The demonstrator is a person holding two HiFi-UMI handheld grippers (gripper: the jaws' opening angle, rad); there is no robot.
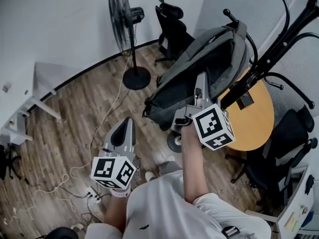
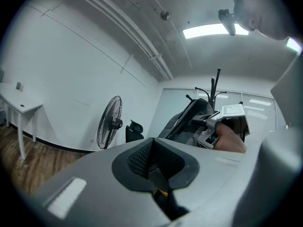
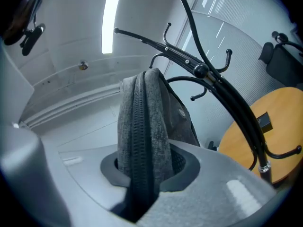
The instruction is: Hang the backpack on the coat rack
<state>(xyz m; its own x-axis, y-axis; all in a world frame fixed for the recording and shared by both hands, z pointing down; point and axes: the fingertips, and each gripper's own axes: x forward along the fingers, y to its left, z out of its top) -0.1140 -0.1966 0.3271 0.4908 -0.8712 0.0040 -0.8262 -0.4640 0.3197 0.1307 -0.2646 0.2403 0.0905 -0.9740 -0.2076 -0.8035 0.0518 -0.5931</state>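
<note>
My right gripper [image 1: 201,79] holds a grey backpack [image 1: 209,63] up in the air, next to the black coat rack [image 1: 271,54]. In the right gripper view the gripper [image 3: 142,174] is shut on the backpack's [image 3: 142,122] zippered edge. The bag's top reaches just under the coat rack's [image 3: 208,74] curved hooks. Whether it rests on a hook I cannot tell. My left gripper [image 1: 127,124] is lower and to the left, apart from the bag. It [image 2: 154,162] is shut with nothing between its pads. In that view the backpack [image 2: 187,119] hangs ahead.
A round wooden table [image 1: 256,116] stands under the rack, with a black office chair [image 1: 286,148] at its right. A standing fan [image 1: 127,29] and another black chair [image 1: 172,24] stand beyond the bag. Cables [image 1: 75,176] trail over the wooden floor. A white desk [image 1: 20,106] is at the left.
</note>
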